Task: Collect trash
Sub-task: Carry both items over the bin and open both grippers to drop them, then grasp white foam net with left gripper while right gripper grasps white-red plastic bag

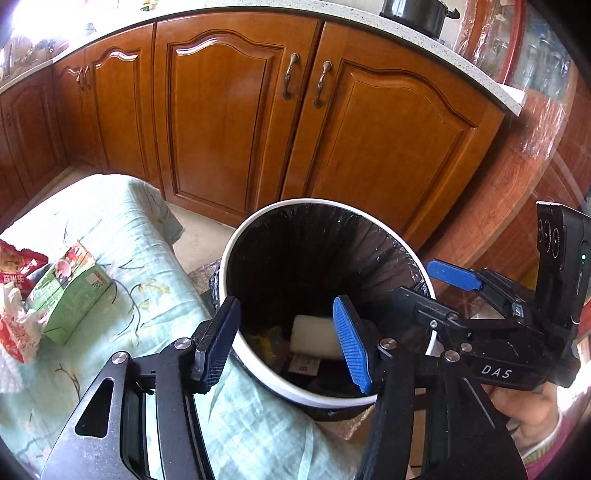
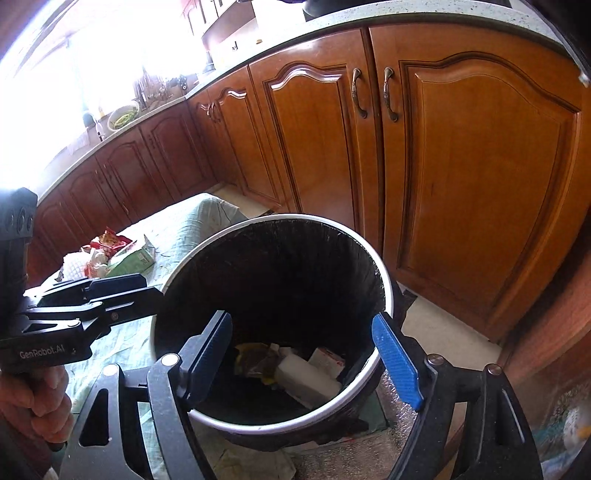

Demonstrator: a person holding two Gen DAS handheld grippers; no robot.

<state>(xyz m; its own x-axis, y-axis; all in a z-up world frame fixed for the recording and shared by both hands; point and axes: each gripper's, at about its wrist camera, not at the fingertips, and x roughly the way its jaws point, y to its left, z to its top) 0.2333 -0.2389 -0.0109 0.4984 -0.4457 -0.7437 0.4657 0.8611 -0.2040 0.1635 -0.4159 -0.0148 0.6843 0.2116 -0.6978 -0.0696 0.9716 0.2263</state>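
A white-rimmed trash bin (image 1: 229,254) with a black liner stands beside the table's edge. Inside lie a white block (image 1: 314,334), a yellow wrapper (image 1: 266,341) and a small red-and-white paper (image 1: 304,365). My left gripper (image 1: 284,345) hangs open over the bin's near rim, nothing between its pads. My right gripper (image 2: 303,360) is also open above the bin (image 2: 386,284), empty, with the white block (image 2: 306,373) below it. On the green cloth lie a green carton (image 1: 70,288), a red snack bag (image 1: 18,264) and a crumpled red-white wrapper (image 1: 18,332).
Wooden cabinet doors (image 1: 221,122) run behind the bin under a speckled countertop (image 2: 295,26) with a black pot (image 1: 417,14). The pale green tablecloth (image 1: 155,325) covers the table on the left. A hand (image 2: 37,398) holds the left gripper (image 2: 147,290). The right gripper (image 1: 417,282) crosses the bin's right rim.
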